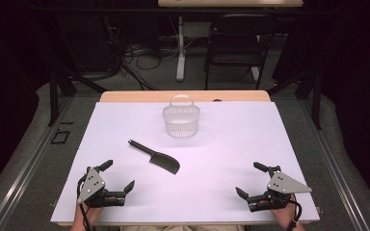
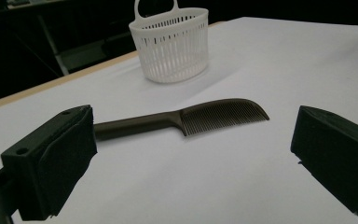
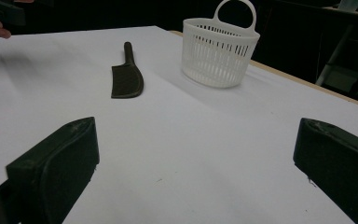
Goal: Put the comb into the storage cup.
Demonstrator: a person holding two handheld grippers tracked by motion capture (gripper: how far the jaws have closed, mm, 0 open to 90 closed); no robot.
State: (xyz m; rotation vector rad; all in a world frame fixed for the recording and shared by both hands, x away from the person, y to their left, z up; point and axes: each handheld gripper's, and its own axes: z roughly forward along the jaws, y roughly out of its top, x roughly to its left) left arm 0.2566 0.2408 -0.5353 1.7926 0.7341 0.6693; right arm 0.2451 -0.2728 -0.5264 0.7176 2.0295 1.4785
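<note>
Comb, dark flat plastic handled comb (image 2: 186,120), on white tabletop (image 1: 231,159): light, stiff, slippery; I would pinch its handle, both tongs gaping empty.

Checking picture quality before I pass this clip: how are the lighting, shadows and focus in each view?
High view: the white table is evenly lit and slightly washed out, the room behind it dark; the comb is small but clear. Left gripper view: the comb's teeth are sharp, the basket is bright, and the near jaws are soft. Right gripper view: a faint shadow lies beside the basket, and the background is black.
</note>
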